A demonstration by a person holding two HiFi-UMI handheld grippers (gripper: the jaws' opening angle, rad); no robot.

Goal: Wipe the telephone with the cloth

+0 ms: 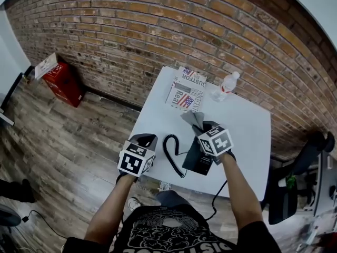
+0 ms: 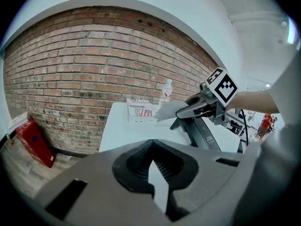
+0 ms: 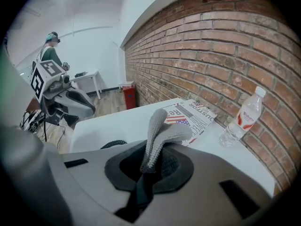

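A black telephone (image 1: pixel 196 159) stands near the front edge of the white table (image 1: pixel 247 130), its coiled cord (image 1: pixel 169 151) looping to its left. My right gripper (image 1: pixel 202 126) is just above the phone's far end, shut on a grey cloth (image 1: pixel 192 119) that sticks out past the jaws. In the right gripper view the cloth (image 3: pixel 157 135) rises folded from the closed jaws of the right gripper (image 3: pixel 146 171). My left gripper (image 1: pixel 146 138) hovers at the table's front left edge, left of the cord, shut and holding nothing. The left gripper view shows the telephone (image 2: pixel 207 138) to the right of the left gripper (image 2: pixel 153 163).
A newspaper (image 1: pixel 185 91) and a plastic water bottle (image 1: pixel 225 86) sit at the table's far side by the brick wall. A red box (image 1: pixel 62 83) stands on the wooden floor at left. A dark chair (image 1: pixel 295 183) is at right. A person (image 3: pixel 51 51) stands in the background.
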